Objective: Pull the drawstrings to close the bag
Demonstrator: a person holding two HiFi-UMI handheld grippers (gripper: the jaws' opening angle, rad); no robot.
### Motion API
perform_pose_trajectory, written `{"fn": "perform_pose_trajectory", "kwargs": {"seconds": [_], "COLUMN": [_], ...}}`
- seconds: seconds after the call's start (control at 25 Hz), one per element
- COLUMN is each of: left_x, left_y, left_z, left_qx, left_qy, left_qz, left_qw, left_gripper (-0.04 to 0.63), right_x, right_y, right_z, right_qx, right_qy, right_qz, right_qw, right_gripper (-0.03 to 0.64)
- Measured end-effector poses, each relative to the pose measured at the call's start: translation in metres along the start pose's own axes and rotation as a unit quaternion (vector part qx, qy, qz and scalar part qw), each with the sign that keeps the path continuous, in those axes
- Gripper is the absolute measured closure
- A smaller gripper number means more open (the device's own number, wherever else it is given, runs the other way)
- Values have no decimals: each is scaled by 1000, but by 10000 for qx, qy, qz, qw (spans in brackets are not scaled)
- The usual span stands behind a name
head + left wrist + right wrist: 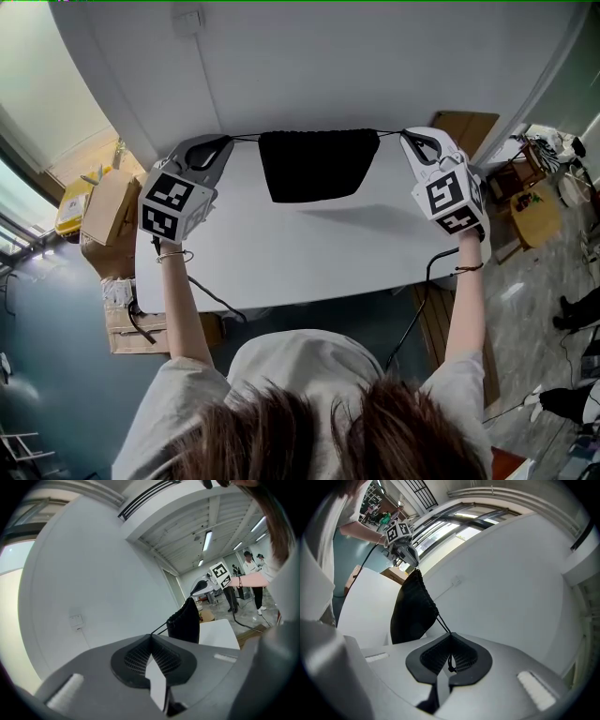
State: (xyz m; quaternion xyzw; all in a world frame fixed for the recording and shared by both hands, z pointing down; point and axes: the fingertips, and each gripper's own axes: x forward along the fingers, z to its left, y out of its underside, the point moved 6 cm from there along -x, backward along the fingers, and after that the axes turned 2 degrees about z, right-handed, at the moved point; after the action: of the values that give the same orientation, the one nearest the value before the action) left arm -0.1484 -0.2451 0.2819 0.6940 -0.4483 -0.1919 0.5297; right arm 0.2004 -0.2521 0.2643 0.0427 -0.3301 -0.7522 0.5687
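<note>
A black drawstring bag [317,164] hangs in the air above the white table [309,253], stretched between my two grippers with its mouth gathered along the top. My left gripper [223,142] is shut on the left drawstring [246,137], which runs taut to the bag. My right gripper [410,136] is shut on the right drawstring [389,131]. In the left gripper view the cord [159,629] leaves the closed jaws toward the bag [186,620]. In the right gripper view the cord [443,623] enters the closed jaws, its knotted end [451,668] dangling behind the pads, and the bag [410,609] hangs beyond.
A white wall stands just behind the table. Cardboard boxes [108,211] sit on the floor at the left. Wooden furniture [534,216] is at the right. Cables [422,309] trail from both grippers over the table's near edge. People [251,573] stand far off.
</note>
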Motion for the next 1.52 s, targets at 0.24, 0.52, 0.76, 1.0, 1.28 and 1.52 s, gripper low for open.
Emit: {"fn": "perform_pose_trajectory", "kwargs": {"seconds": [0.24,0.52,0.76,1.0,1.28,1.52], "left_x": [-2,-4,-4,-2,-2,-3], "left_y": [3,4,5,4,4,5], "left_z": [5,8,7,7,9,13], "left_qx": [-125,-227,-338,-328,-294,-308], "left_qy": [-20,-70,-85,-94,-137,-191], "left_qz": [-117,-185,-259,-275,-267,-259], "left_qw": [9999,9995,9991,9990,9991,9990], "left_gripper": [592,592,592,592,592,592], "right_x": [0,-1,-3,-5,-5,-4], "right_y": [3,6,10,16,19,21], "right_z": [0,-2,-6,-9,-12,-14], "right_qx": [142,334,557,663,805,892], "right_qy": [71,184,316,413,538,631], "right_qz": [-35,-92,-156,-147,-131,-122], "right_qw": [9999,9992,9978,9968,9952,9939], "right_gripper": [600,601,600,601,600,600]}}
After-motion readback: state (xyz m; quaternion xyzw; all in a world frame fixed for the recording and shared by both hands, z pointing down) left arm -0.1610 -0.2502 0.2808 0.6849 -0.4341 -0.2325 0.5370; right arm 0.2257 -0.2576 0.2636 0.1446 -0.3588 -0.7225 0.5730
